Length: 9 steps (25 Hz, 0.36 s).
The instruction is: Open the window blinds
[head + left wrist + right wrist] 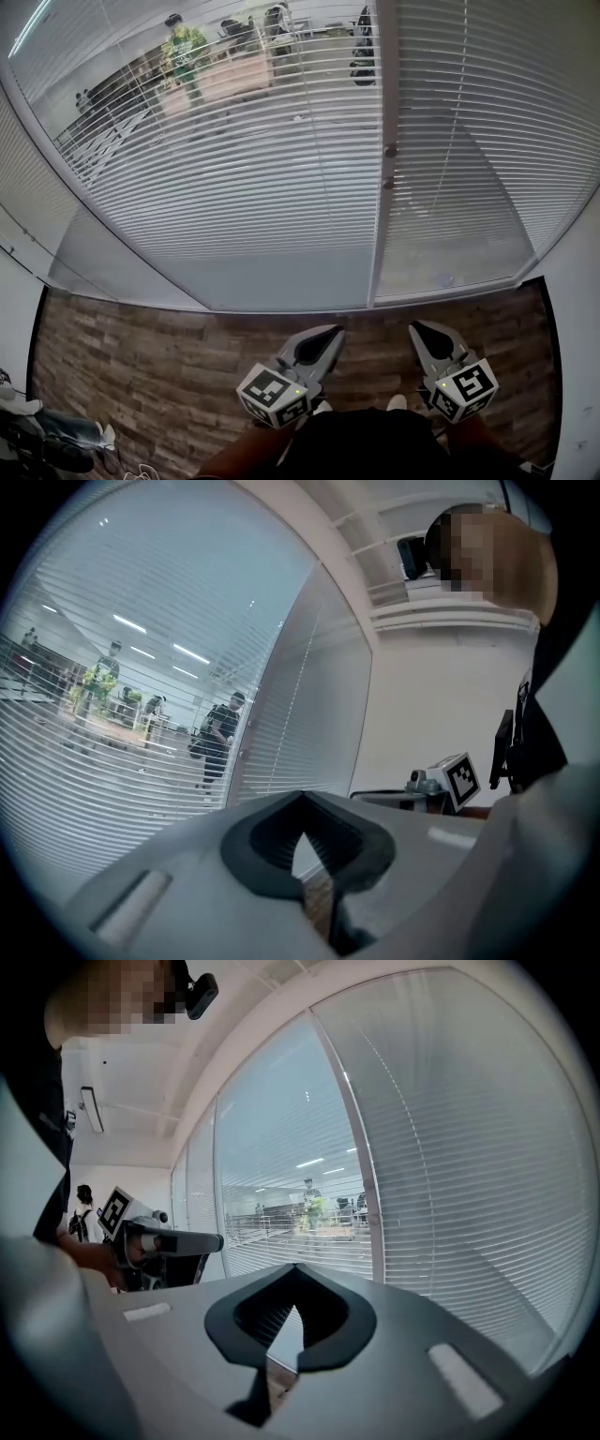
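Note:
White slatted blinds cover a glass wall. In the head view the left blind (234, 159) has its slats turned so the room behind shows through; the right blind (469, 141) looks denser. A white post (383, 234) with two small knobs (388, 150) divides them. My left gripper (331, 331) and right gripper (416, 327) hang low over the floor, short of the glass, both shut with nothing between them. The left gripper view has the shut left gripper (302, 796) facing the blinds (112, 742). The right gripper view shows the shut right gripper (295, 1267) before the blinds (469, 1147).
Wood-plank floor (141, 356) runs up to the frosted bottom band of the glass (281, 277). Behind the glass stand people, one in green (183, 52), among desks. Some dark and pale items (47, 436) lie at the bottom left. White walls flank the window.

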Tool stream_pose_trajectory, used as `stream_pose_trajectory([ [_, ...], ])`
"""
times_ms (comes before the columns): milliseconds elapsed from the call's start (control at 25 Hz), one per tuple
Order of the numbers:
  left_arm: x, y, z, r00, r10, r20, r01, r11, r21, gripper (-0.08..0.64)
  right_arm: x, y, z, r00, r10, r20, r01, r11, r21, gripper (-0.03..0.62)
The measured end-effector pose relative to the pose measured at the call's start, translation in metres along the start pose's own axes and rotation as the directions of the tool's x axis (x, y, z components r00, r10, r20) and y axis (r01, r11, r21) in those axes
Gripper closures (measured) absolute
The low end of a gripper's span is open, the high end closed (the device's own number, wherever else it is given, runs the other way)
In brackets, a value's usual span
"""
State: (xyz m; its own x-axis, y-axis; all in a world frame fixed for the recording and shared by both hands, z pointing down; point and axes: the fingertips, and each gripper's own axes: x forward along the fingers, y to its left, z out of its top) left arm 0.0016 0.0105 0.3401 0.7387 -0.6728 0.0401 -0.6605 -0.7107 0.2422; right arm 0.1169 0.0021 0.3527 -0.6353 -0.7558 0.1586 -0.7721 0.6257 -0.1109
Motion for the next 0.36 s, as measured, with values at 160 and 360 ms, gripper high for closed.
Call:
stream_pose_trajectory([
  [160,0.0029,-0.0016,-0.0018,1.0,-0.007,-0.003,0.007,1.0,-0.002,0.56,-0.001,-0.0016,-0.0014,1.0,-0.001,-0.004,0.001,1.0,-0.005,0.571],
  [360,0.0032,-0.005,-0.0054,1.0,-0.012,-0.007,0.012,1.0,-0.004,0.56,-0.004,-0.0012,-0.0037,1.0,0.001,-0.007,-0.001,1.0,-0.018,0.571],
])
